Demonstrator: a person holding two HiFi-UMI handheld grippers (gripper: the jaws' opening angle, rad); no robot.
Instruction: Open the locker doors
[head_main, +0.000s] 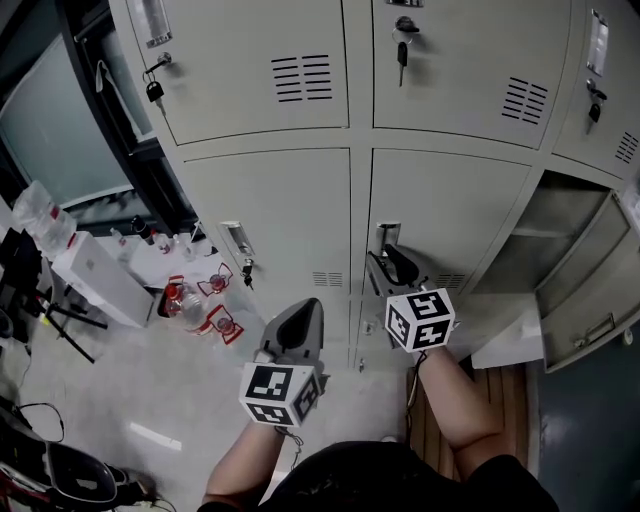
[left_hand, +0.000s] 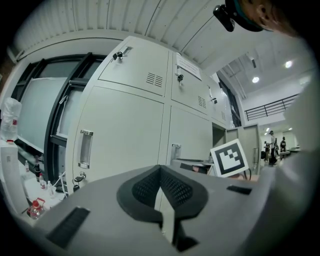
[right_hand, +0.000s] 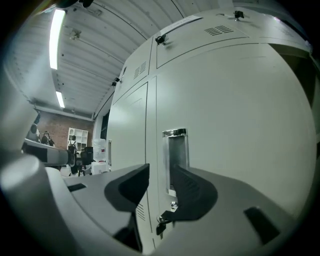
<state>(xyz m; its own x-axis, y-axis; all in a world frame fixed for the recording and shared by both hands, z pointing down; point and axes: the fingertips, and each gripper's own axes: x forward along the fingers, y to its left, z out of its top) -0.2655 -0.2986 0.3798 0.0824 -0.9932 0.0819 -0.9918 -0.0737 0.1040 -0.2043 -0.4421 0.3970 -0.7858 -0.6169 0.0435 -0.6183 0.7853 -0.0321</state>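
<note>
A bank of beige lockers (head_main: 300, 210) faces me. The lower middle door (head_main: 440, 220) is closed, with a metal recessed handle (head_main: 388, 235) (right_hand: 176, 155) and a key (right_hand: 162, 222) hanging below it. My right gripper (head_main: 388, 264) (right_hand: 160, 182) stands open right at that handle. The door's left edge lies in the gap between its jaws, and nothing is pinched. My left gripper (head_main: 308, 306) (left_hand: 161, 171) is shut and empty, held back in front of the closed lower left door (head_main: 280, 220), whose handle (head_main: 236, 238) (left_hand: 85, 149) it does not touch.
At the right a locker (head_main: 560, 240) stands open, its door (head_main: 590, 300) swung out. Water bottles (head_main: 190, 300) and a white box (head_main: 100, 280) sit on the floor at left. A wooden board (head_main: 500, 400) lies beside my right arm. The upper doors carry keys (head_main: 401, 50).
</note>
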